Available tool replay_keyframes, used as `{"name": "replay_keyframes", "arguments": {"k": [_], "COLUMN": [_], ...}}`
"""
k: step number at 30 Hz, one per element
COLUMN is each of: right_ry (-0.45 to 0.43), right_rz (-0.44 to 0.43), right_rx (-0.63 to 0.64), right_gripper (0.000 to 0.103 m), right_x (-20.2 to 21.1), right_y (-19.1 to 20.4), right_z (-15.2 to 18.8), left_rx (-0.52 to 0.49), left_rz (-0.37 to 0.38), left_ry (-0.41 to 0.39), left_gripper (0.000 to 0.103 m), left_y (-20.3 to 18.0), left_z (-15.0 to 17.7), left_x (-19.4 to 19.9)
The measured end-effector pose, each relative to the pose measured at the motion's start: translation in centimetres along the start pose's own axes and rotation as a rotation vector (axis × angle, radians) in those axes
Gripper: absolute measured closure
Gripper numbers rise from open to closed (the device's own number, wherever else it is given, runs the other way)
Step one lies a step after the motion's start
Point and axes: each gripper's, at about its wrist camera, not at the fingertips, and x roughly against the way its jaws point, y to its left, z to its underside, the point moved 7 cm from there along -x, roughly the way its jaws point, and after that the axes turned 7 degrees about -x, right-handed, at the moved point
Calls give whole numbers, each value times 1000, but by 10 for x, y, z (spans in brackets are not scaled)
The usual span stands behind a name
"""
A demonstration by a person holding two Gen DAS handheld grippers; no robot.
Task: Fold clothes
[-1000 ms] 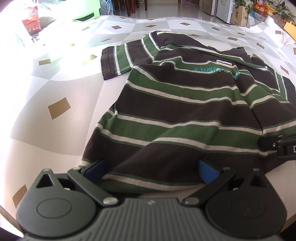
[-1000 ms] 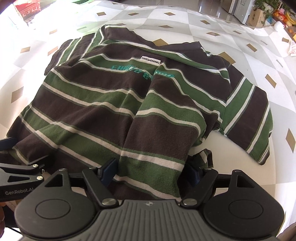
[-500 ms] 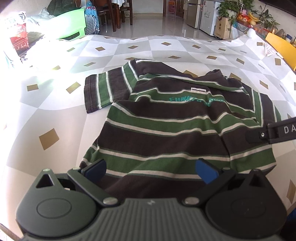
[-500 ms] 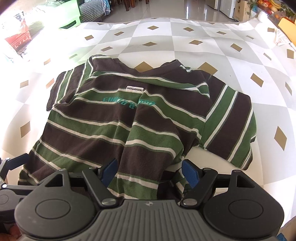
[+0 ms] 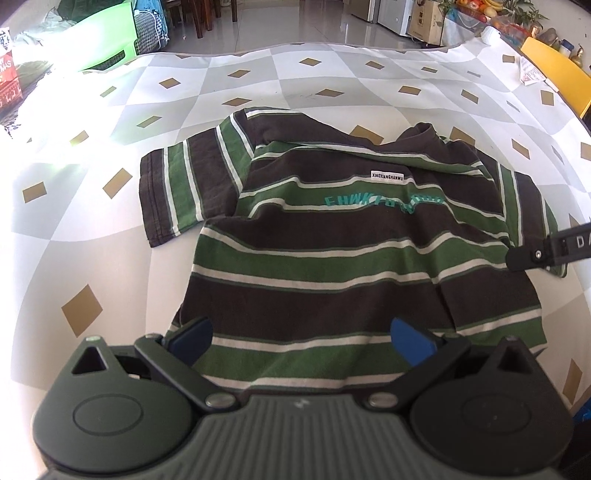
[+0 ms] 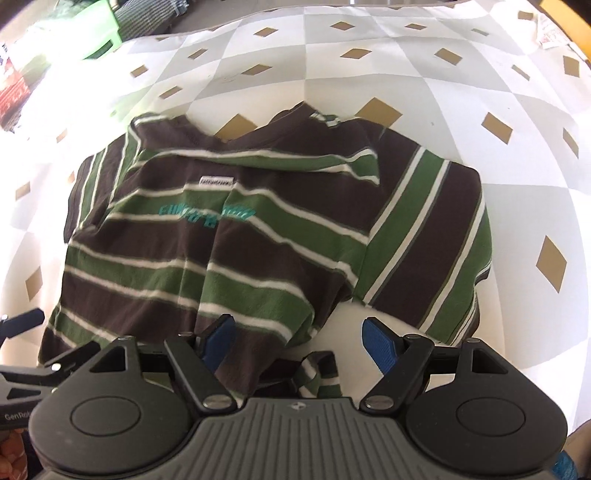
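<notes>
1. Striped T-shirt [image 5: 332,258] lying rumpled on checkered tablecloth [image 5: 258,74].
2. Left gripper [image 5: 301,338] and right gripper [image 6: 297,338] spread wide above hem, pinching nothing.
3. Soft, light, floppy; best pinched at hem corners.

Domestic premises, dining and living area. Evidence: a table under a diamond-patterned tablecloth [image 5: 332,66], wooden chairs [image 5: 195,18] on tiled floor, a white refrigerator [image 5: 391,14], fruit [image 5: 480,5] beside potted plants [image 5: 524,11], a cardboard box [image 5: 428,18].
</notes>
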Motion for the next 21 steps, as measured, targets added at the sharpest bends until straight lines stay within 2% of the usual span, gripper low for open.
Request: {"name": "replay_keyframes", "arguments": {"k": [5, 11, 21], "right_ry": [-29, -36, -83], "right_rz": [47, 63, 43], "right_rx": [-127, -181, -209], "right_gripper": [27, 27, 27], "right_x": [-5, -14, -23], "right_y": [-33, -50, -46], "right_z": [-21, -39, -67], "left_rx": [-13, 16, 123], "left_rz": [-29, -46, -6], "left_ry": [5, 5, -31], "left_gripper": [0, 0, 0], "left_y": [14, 32, 54], "left_z": [-13, -32, -66], "left_x": [-8, -17, -41]}}
